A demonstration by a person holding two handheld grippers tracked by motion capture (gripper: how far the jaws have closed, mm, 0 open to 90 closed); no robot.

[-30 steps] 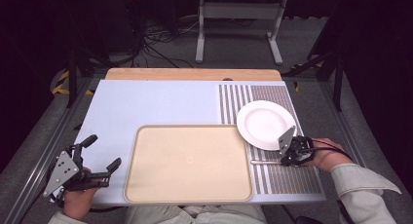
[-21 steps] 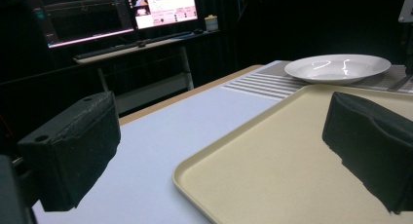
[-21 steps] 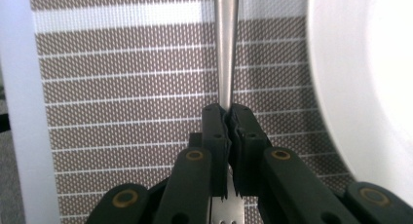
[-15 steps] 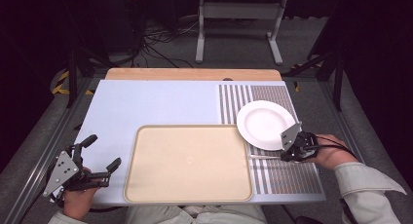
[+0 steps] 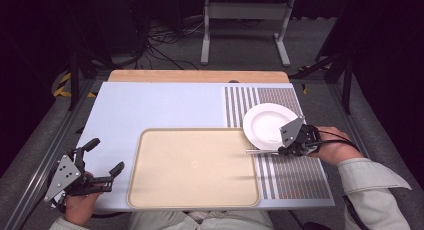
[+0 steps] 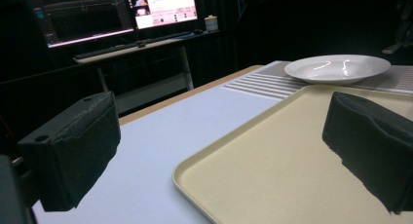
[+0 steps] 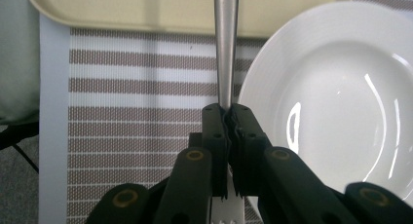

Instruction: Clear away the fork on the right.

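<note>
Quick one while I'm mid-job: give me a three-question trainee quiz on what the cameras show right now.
1. True or false: the right gripper is shut on the metal utensil.
2. Multiple choice: what lies directly under the white plate? A) the beige tray B) the striped placemat C) the bare blue table top
3. Short answer: how do the jaws of the left gripper stand, and is anything between them?

Key
1. True. In the right gripper view the jaws pinch the utensil's handle, which points toward the beige tray.
2. B, the striped placemat.
3. Open, with nothing between them.
</note>
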